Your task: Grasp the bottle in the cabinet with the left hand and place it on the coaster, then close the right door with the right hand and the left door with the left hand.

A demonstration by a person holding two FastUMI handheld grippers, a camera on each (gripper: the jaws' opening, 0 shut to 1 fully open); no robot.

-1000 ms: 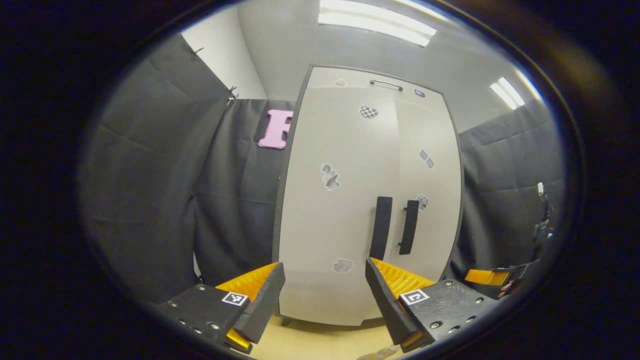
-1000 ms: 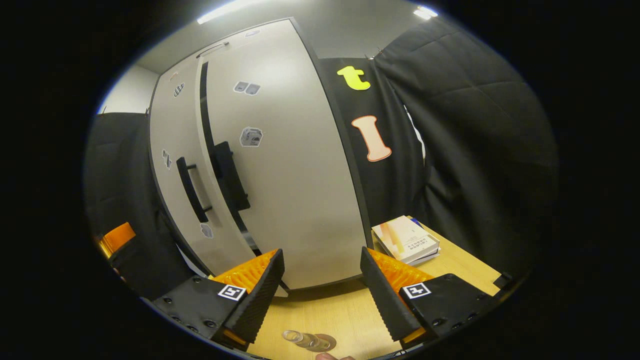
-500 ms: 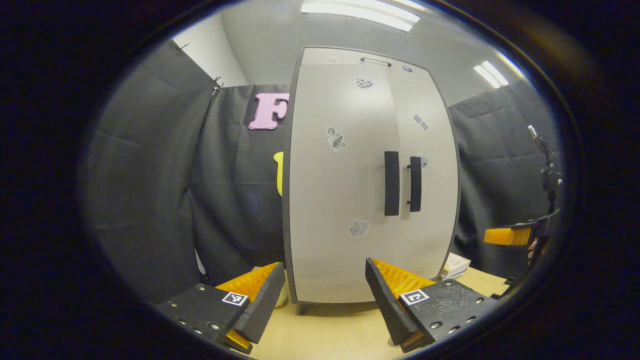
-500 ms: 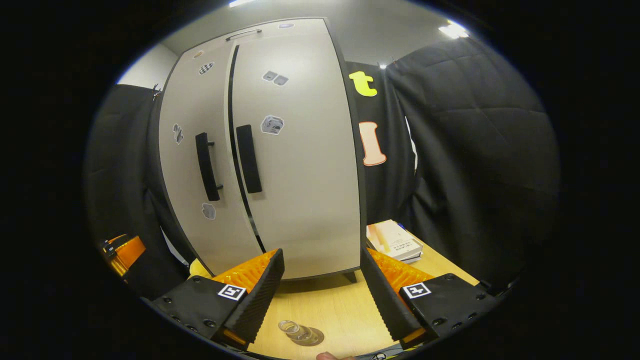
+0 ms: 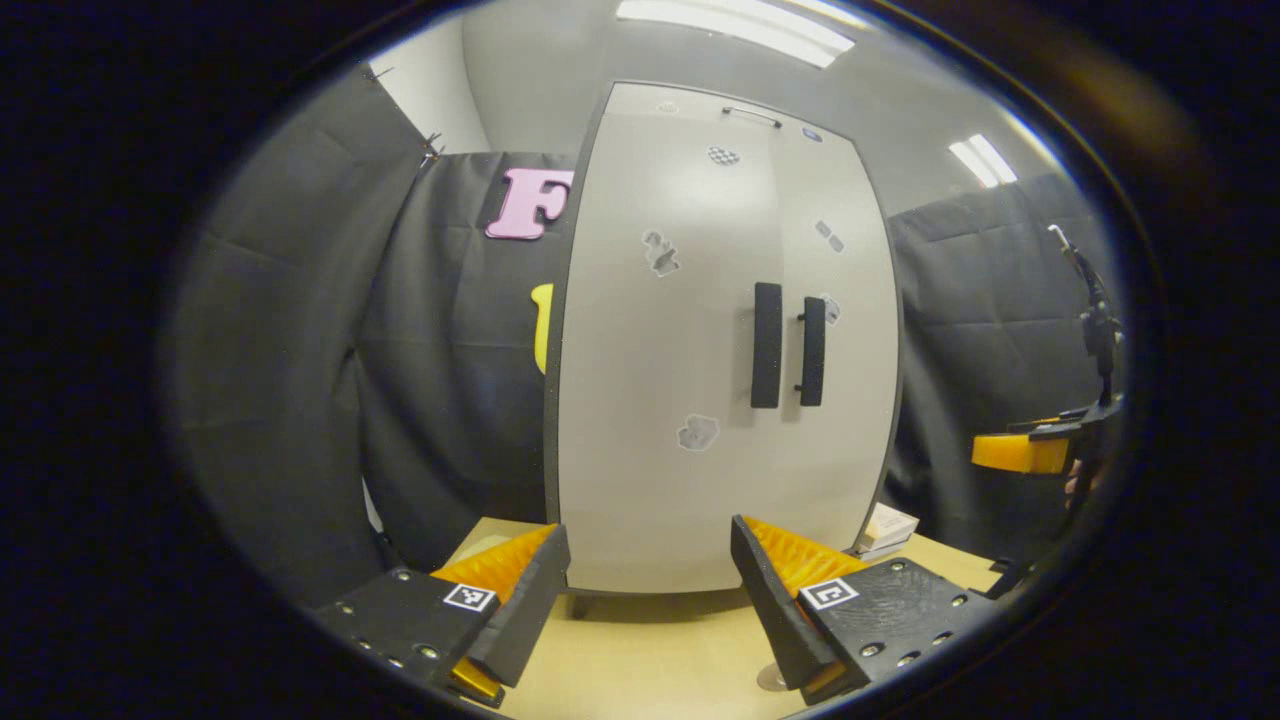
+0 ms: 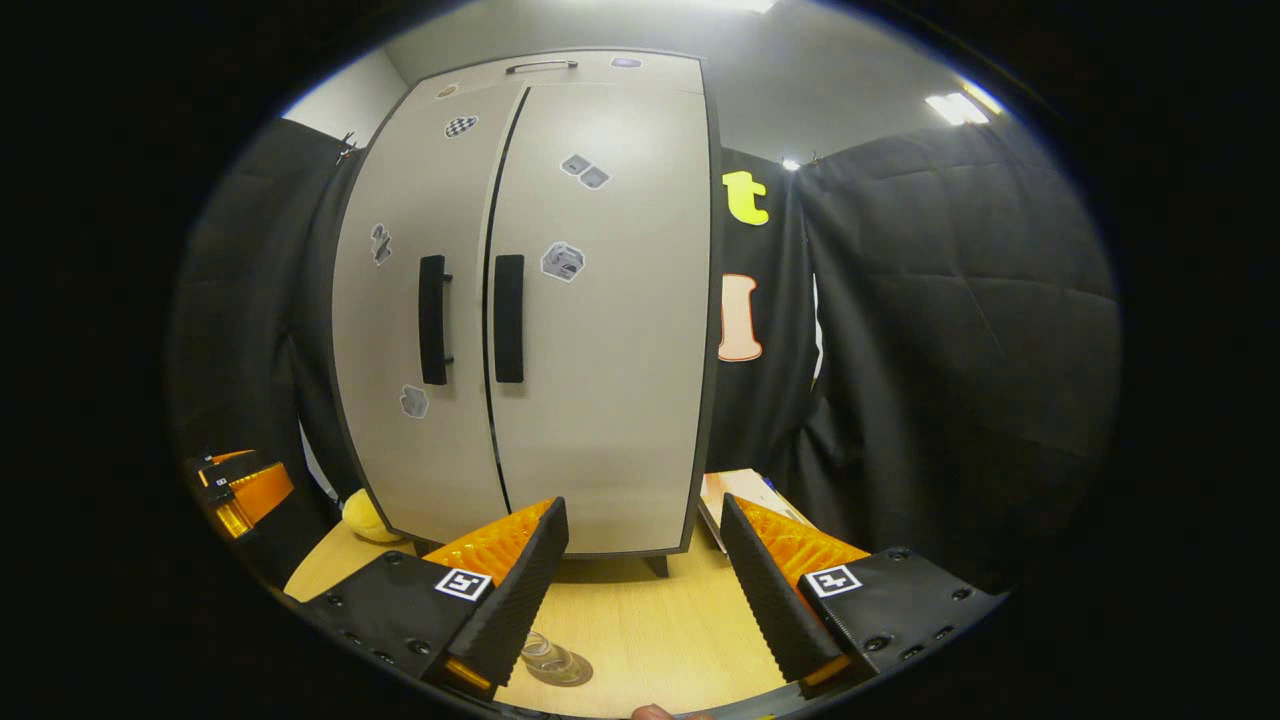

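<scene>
From where I sit, the cabinet point(image 6: 520, 300) stands on the table point(image 6: 650, 630) with both doors looking shut: the left door point(image 5: 650, 340) and the right door point(image 5: 845, 350) meet flush in the left gripper view, their two dark handles side by side, and the right gripper view shows only a thin dark seam between them. The bottle point(image 6: 545, 658), clear and low in the right gripper view, stands upright on the coaster point(image 6: 570, 672) on the table in front of the cabinet, just beside my left finger there. My left hand-held gripper point(image 5: 650, 590) is spread wide and holds nothing, well apart from the doors; my right hand-held gripper point(image 6: 645, 580) is likewise wide and empty. A stack of books point(image 6: 735, 490) lies by the cabinet's right side, a yellow object point(image 6: 365, 515) by its left. I judge the last step, closing the left door, is done or all but done. What remains, I think, is to hold both hand-held grippers clear of the bottle and confirm the seam is fully closed.
</scene>
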